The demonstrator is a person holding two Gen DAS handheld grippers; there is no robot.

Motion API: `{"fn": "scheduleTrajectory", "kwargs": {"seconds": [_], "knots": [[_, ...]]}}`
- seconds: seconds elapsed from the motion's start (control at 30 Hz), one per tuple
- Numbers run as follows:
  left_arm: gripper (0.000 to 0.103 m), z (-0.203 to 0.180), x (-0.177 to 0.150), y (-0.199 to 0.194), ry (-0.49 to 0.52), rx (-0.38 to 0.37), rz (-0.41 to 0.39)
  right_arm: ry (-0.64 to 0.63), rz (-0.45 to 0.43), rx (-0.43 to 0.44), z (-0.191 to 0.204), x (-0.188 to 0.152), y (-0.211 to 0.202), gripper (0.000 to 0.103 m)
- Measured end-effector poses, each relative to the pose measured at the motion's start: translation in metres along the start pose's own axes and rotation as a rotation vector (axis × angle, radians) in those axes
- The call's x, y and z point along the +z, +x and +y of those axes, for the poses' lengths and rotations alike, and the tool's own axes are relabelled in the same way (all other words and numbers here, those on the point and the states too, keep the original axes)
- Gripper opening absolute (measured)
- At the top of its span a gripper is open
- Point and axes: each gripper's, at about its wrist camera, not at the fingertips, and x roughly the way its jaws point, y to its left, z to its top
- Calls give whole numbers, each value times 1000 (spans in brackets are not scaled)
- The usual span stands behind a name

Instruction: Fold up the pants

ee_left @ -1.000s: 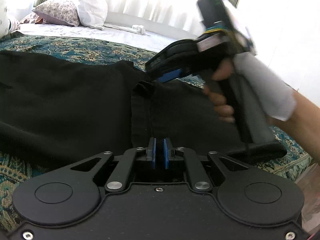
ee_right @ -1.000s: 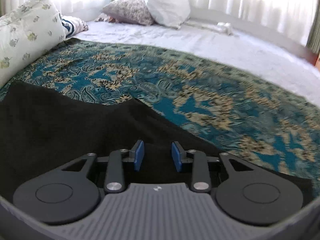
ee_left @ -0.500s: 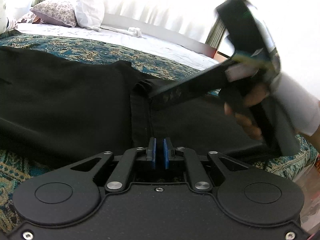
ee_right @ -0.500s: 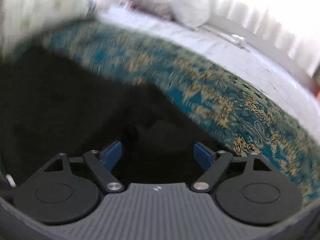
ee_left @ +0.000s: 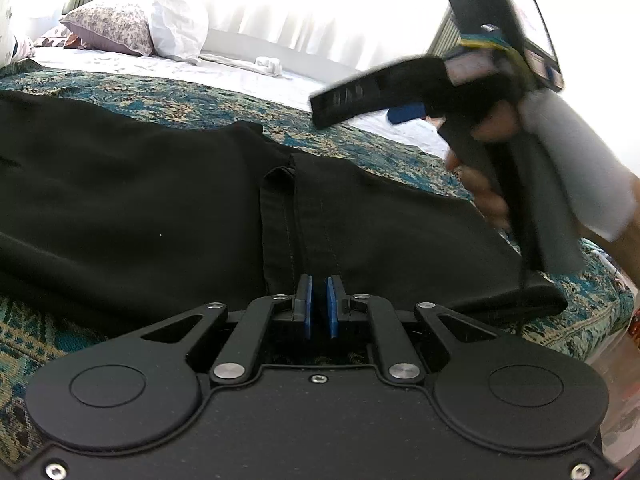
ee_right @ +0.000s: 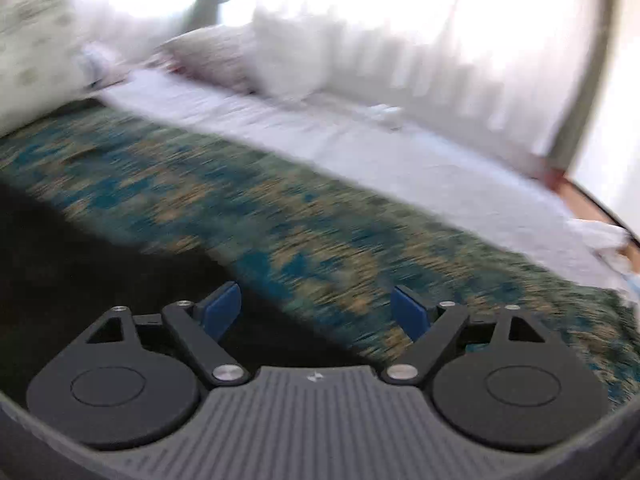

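Observation:
Black pants [ee_left: 160,200] lie spread on a teal and gold patterned bedspread [ee_left: 180,100]. My left gripper [ee_left: 318,306] is low at their near edge, shut on a stitched hem fold. My right gripper [ee_left: 372,106], held by a hand in a white sleeve, hovers above the right part of the pants. In the right wrist view my right gripper [ee_right: 316,306] has its jaws opening wide, with nothing between the blue pads [ee_right: 224,306]. The pants [ee_right: 60,280] fill the lower left there, blurred by motion.
Pillows [ee_left: 176,24] and a white sheet [ee_left: 240,72] lie at the far end of the bed, with bright curtains behind. The bed's right edge [ee_left: 592,320] drops to the floor. Bare bedspread [ee_right: 360,248] stretches right of the pants.
My right gripper has opened wide, let go of the pants and lifted up and to the right. The left gripper has stayed shut in place.

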Motion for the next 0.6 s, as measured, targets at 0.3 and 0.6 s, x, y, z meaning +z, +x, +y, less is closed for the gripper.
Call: {"fn": "scheduleTrajectory", "kwargs": {"seconds": [0.3,0.6], "knots": [[11,0,0,-1,5,-1,1,-142,115,-59,38,-22,38,94],[11,-1,-1,0,8,-2,-2,-96,-28,-251,17,8,50,94]]}}
